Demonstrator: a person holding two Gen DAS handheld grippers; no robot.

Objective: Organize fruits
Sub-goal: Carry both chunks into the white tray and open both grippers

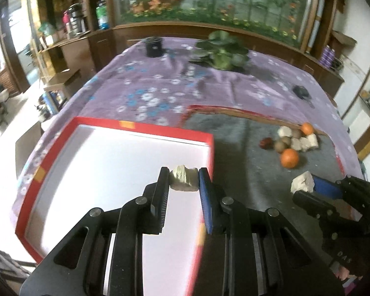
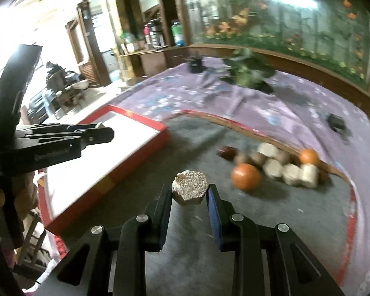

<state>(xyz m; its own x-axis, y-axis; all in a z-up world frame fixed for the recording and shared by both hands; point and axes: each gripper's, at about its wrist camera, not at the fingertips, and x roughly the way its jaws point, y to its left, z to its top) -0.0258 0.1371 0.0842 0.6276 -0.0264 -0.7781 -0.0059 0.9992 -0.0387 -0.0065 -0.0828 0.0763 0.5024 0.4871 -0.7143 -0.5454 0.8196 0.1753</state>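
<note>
A shallow red box with a white inside (image 1: 116, 124) sat on the left. Above it, the left gripper (image 1: 184, 180) squeezed a pale, rough chunk (image 1: 183, 181). Farther right, over the grey mat (image 2: 199, 133), the right gripper (image 2: 190, 192) pinched a pale six-sided chunk (image 2: 191, 190). Two oranges (image 2: 245, 176) and more pale chunks (image 2: 291, 172) lay beyond.

Two grippers were seen, the left gripper (image 1: 184, 181) and the right gripper (image 2: 190, 192). One pale chunk (image 1: 183, 179) was held in the left one, and one pale six-sided chunk (image 2: 191, 191) in the right. Two oranges were counted on the gray mat (image 1: 234, 135): a near orange (image 1: 289, 157) and a far orange (image 1: 307, 128). One dark red fruit (image 1: 266, 143) was seen. About four more pale chunks (image 1: 285, 131) and about three brown round fruits (image 1: 280, 146) were counted in the blurry pile. One red tray (image 1: 145, 126) was seen.
</note>
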